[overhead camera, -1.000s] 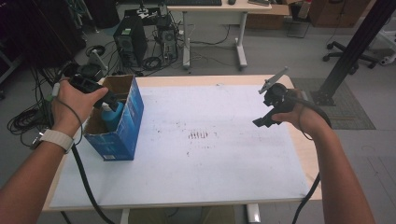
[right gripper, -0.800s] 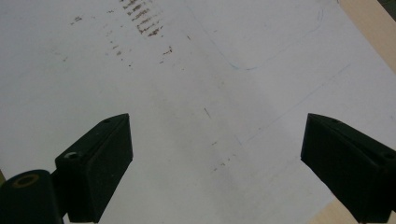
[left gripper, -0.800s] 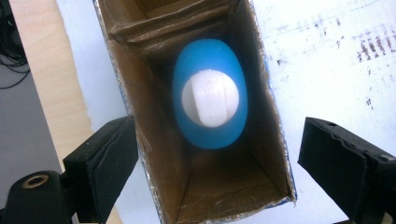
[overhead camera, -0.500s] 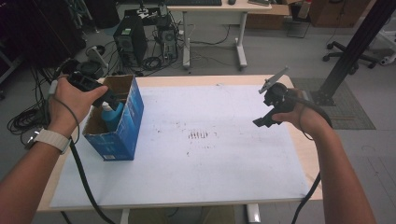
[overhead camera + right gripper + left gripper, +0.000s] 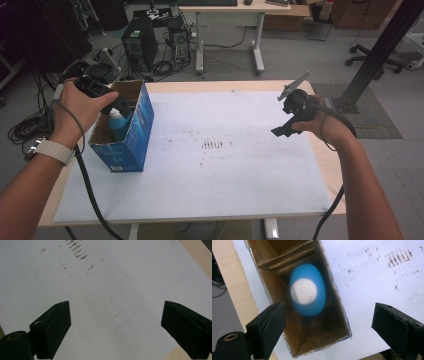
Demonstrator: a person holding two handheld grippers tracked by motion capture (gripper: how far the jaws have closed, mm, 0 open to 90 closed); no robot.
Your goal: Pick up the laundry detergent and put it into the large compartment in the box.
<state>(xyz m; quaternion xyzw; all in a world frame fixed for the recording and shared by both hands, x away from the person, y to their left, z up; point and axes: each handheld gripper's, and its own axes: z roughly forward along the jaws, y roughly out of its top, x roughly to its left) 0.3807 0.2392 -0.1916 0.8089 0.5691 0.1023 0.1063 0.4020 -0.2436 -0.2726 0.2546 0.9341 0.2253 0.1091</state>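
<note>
High view has the left gripper (image 5: 119, 104) hovering right over the open top of the blue cardboard box (image 5: 141, 131) that sits at the left end of the table (image 5: 240, 150), and the thing it's going for is the blue bottle (image 5: 119, 124) standing inside. Left gripper view looks almost straight down into the box: jaws spread wide, nothing between them, the bottle's white cap (image 5: 303, 291) sitting a bit left of the middle of the gap. My take on doing this well: shift so the cap is centred between the jaws, come down straight, and keep both jaws inside the cardboard walls, since the box is narrow and one jaw looks like it's lined up over the box edge rather than the opening. Close on the neck or shoulder, not the slippery round body. Bottle looks smooth blue plastic, oval from above, white round cap, a bit blurry here, standing upright near the far half of the box. The right gripper (image 5: 289, 114) is held up over the right side of the table, jaws wide too, only white tabletop under them.
</note>
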